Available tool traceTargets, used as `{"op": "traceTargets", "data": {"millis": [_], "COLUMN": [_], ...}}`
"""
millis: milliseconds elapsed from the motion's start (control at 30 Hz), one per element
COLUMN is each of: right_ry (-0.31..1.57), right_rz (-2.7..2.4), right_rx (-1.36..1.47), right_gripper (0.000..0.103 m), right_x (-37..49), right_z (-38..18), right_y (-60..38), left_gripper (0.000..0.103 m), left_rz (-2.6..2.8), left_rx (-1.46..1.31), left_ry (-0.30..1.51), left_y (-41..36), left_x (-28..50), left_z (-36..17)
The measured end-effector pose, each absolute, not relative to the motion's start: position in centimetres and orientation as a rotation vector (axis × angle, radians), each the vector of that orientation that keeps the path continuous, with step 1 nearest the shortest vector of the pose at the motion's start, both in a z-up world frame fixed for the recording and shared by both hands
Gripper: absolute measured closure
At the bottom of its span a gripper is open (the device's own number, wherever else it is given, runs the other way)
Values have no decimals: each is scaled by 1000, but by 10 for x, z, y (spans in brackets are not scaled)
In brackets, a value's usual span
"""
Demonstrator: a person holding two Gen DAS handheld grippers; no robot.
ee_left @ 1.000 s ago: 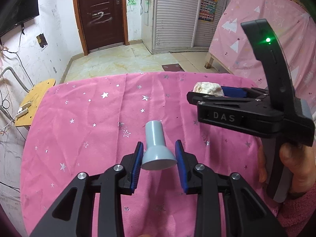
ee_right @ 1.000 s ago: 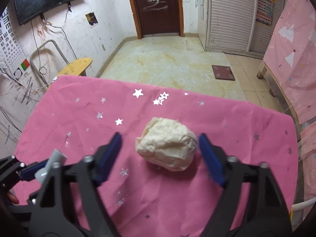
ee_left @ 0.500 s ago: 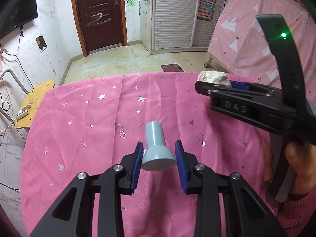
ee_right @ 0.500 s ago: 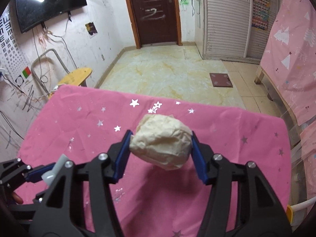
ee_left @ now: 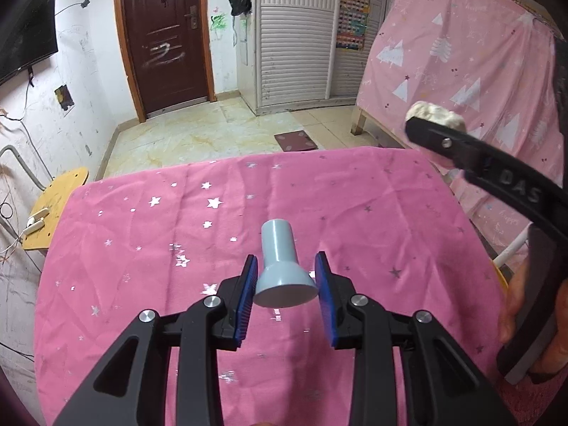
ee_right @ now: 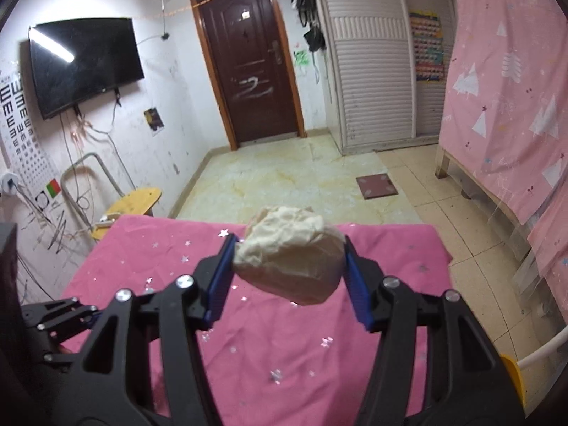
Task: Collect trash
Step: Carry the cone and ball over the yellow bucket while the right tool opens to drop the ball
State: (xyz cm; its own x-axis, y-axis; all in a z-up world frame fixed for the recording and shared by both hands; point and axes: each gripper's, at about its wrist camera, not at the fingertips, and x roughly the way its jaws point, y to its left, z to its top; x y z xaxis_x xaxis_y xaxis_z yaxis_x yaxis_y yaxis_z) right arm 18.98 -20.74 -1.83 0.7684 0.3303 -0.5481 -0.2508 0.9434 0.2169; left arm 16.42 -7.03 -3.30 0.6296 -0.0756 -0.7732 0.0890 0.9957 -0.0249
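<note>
My left gripper (ee_left: 285, 278) is shut on a grey-blue funnel-shaped plastic piece (ee_left: 280, 266), held by its wide base with the narrow neck pointing forward above the pink star-print tablecloth (ee_left: 142, 248). My right gripper (ee_right: 289, 268) is shut on a crumpled cream paper ball (ee_right: 291, 254) and holds it well above the table. The right gripper also shows in the left wrist view (ee_left: 497, 177) at the right, raised, with the paper ball (ee_left: 436, 115) at its tip. The left gripper shows dimly at the lower left of the right wrist view (ee_right: 53, 326).
A yellow wooden stool (ee_right: 131, 204) stands left of the table. A bed draped in pink cloth (ee_right: 507, 99) is at the right. A yellow-rimmed object (ee_right: 513, 378) sits low by the table's right edge. Tiled floor (ee_right: 284, 184) lies beyond the table.
My right gripper closed on the paper ball and lifted it up off the tablecloth. My left gripper kept its hold on the funnel piece and rose slightly.
</note>
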Motion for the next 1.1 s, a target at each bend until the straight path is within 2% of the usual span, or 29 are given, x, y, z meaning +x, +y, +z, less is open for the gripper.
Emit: {"op": "traceTargets", "data": {"millis": [400, 800, 1000, 1100], "right_ry": [524, 506, 531, 565], "right_rz": [170, -8, -54, -54], "right_rx": [95, 146, 190, 234], "right_gripper": [48, 48, 47, 40], "right_x": [129, 67, 52, 51], "right_z": [-8, -37, -57, -70], "right_y": [-295, -411, -439, -451], "left_gripper": [78, 78, 78, 78], "left_rz": [-185, -336, -427, -454], "left_rx": [79, 157, 184, 200], "left_ry": [907, 928, 941, 941], "left_y": [-141, -241, -292, -311], "left_x": [163, 151, 141, 135], "left_z": [-44, -49, -50, -52]}}
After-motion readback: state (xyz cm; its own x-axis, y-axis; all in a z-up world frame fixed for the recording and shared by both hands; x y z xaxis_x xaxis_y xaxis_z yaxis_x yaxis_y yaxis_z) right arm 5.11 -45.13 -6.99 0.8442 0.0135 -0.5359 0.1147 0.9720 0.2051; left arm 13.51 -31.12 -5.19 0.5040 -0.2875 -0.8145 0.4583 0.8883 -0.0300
